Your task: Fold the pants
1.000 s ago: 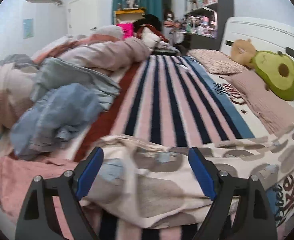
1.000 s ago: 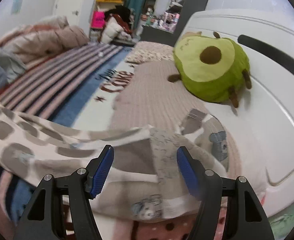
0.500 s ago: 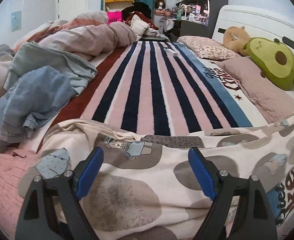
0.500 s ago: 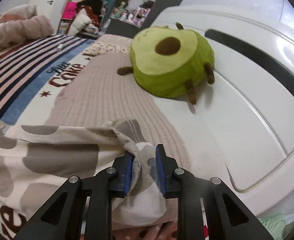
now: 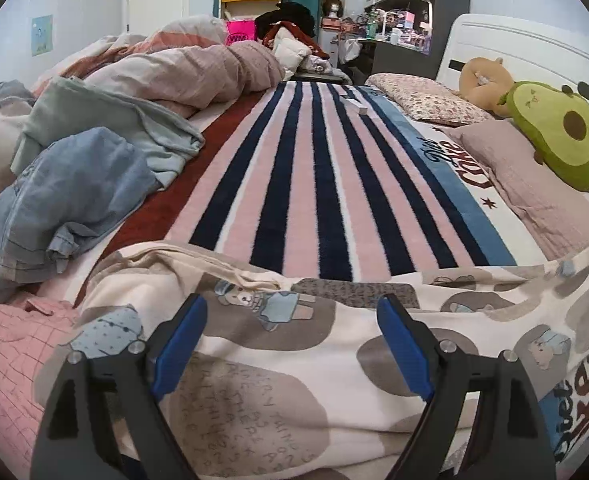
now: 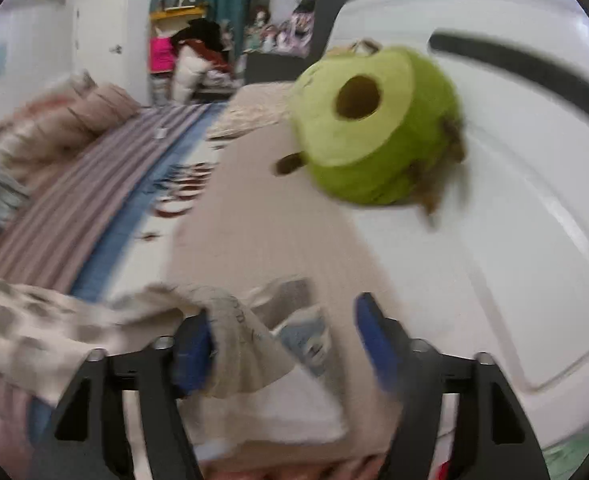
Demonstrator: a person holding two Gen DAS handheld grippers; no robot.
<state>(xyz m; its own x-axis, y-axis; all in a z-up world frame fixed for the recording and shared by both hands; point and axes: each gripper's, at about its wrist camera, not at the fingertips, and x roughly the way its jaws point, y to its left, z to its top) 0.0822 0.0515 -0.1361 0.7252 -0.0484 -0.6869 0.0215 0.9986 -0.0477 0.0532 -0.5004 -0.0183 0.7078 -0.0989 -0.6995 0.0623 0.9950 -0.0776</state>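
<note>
The pants (image 5: 294, 352) are cream with grey blotches and little bear prints. They lie stretched across the near edge of the striped bed (image 5: 318, 168). My left gripper (image 5: 290, 340) is open just above the pants, blue pads spread wide, holding nothing. In the blurred right wrist view, the pants' end (image 6: 238, 332) lies bunched between and over the fingers. My right gripper (image 6: 282, 332) is open, with cloth draped against its left pad (image 6: 192, 344).
A green avocado plush (image 6: 374, 136) and a white headboard (image 6: 514, 200) are on the right. It also shows in the left wrist view (image 5: 554, 136). Pillows (image 5: 534, 188) lie beneath it. A heap of clothes and a duvet (image 5: 94, 148) fills the bed's left side.
My right gripper was shut on the pants' end half a second ago and has now opened, with fast motion blurring the view. My left gripper stayed open and has lowered towards the pants.
</note>
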